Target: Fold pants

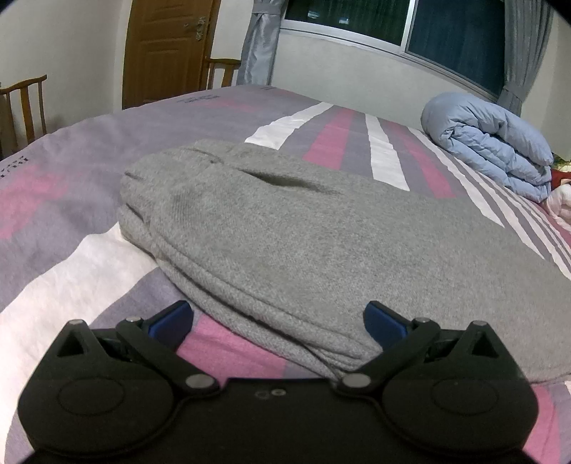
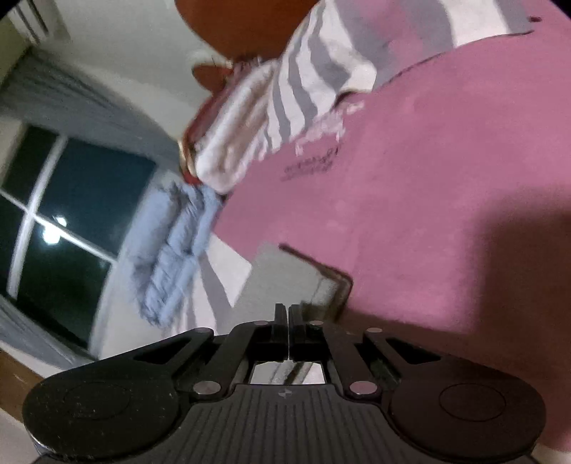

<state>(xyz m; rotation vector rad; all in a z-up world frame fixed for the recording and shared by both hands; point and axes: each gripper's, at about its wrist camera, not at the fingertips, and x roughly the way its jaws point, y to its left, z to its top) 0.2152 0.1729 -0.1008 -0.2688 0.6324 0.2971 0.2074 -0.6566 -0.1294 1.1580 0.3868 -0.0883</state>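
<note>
Left wrist view: the left hand-held gripper [image 1: 278, 321] sits low over the bed [image 1: 71, 200], its two blue-tipped fingers [image 1: 171, 319] spread wide apart with nothing between the pads; the grey pants [image 1: 285, 242] lie folded in a thick stack straight ahead of it, stretching forward and off to its right; the near folded corner of the stack reaches in between the spread fingers, and whether either pad touches the cloth I cannot tell; a pocket slit shows as a dark crease on the top layer, farther ahead; beyond the pants to the right a folded blue quilt [image 1: 492, 142] rests on the striped sheet under the window [image 1: 410, 25]; far ahead to the left stand a wooden door [image 1: 167, 50] and a chair [image 1: 25, 103].

Right wrist view: blurred and tilted; the right hand-held gripper [image 2: 287, 314] has its fingers pressed together with nothing visibly caught between them; pink sheet [image 2: 428, 196] fills the space ahead and to its right; the blue quilt [image 2: 175, 250] lies ahead to its left beside the dark window [image 2: 71, 214]; a striped pillow [image 2: 278, 100] shows farther ahead; the pants are not seen here.
</note>
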